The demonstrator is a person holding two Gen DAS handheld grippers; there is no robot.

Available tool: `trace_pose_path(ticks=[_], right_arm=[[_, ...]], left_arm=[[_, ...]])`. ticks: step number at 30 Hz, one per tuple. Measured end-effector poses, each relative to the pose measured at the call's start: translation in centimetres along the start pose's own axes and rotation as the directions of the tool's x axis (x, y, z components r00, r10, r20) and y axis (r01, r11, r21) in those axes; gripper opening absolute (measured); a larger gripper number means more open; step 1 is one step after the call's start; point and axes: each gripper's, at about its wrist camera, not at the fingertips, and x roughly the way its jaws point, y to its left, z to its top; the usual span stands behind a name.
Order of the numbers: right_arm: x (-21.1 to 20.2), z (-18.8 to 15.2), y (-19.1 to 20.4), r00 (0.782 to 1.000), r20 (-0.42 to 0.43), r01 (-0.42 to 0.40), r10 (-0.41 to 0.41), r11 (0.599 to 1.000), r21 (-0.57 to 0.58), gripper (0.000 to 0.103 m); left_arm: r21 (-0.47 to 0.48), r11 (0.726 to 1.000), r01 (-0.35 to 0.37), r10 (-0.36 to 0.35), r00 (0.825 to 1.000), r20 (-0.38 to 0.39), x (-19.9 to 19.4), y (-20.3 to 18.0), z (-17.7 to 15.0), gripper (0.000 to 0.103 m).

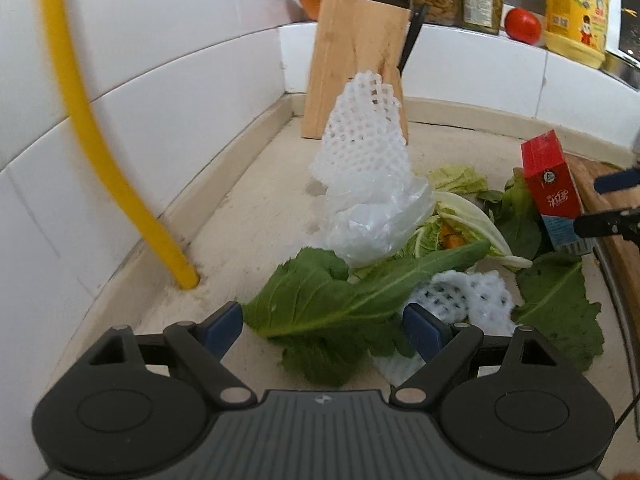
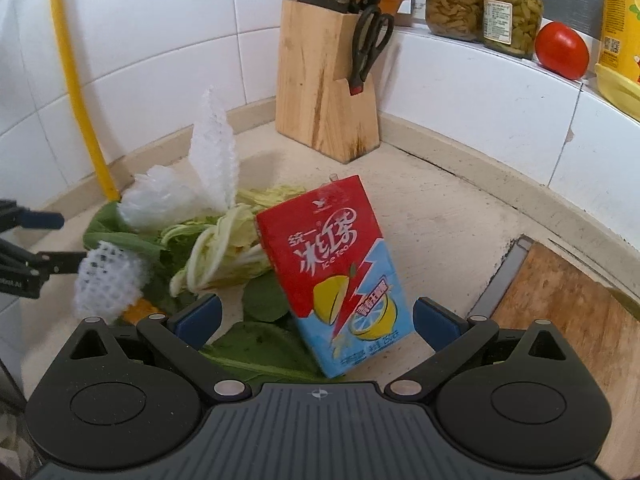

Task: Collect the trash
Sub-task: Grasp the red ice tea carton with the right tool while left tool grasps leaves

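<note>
A trash pile lies on the beige counter: green leaves, cabbage scraps, a clear plastic bag, a tall white foam net, a smaller foam net and a red and blue ice tea carton. My left gripper is open, its jaws either side of a big green leaf. My right gripper is open, its jaws either side of the tilted carton, not touching it. The carton also shows in the left wrist view.
A wooden knife block with scissors stands in the back corner. A yellow hose runs down the tiled wall at left. Jars, a tomato and a yellow bottle sit on the ledge. A wooden board lies at right.
</note>
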Motion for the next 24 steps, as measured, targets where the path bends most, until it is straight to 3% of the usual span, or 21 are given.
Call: trace_pose_path(ticks=[8,13,14,16,19,24], right_arm=[[1.5,0.9,-0.9,1.0,-0.004,-0.022,0.022,0.999,-0.03,0.103],[2.6,1.2,-1.1,0.999,-0.025,-0.028,0.026,0.997,-0.076,0.103],[3.0,1.2,-1.1,0.999,-0.036,-0.03,0.027,0.996,-0.081,0.103],[3.5,1.3,-1.2,0.999,-0.045,-0.032,0.028,0.996,-0.08,0.1],[4.1,1.4,-1.3,0.997,-0.076,-0.037,0.033,0.998,-0.05,0.082],[3.7,1.3,-1.7,0.995,-0.096,-0.034,0.035,0.999,0.004,0.076]], left_arm=[[0.126,0.986,0.109,-0.103,0.993,-0.052,2.3,-0.1,1.2,0.082],[0.142,0.98,0.142,-0.131,0.988,-0.087,3.5,-0.2,1.5,0.08],[0.133,0.98,0.15,-0.139,0.986,-0.094,3.5,-0.1,1.5,0.077],[0.103,0.979,0.174,-0.163,0.98,-0.111,3.5,0.3,1.5,0.061],[0.016,0.979,0.204,-0.2,0.971,-0.132,2.9,1.3,1.4,0.044],[-0.088,0.974,0.21,-0.219,0.968,-0.119,0.9,2.7,0.6,0.035]])
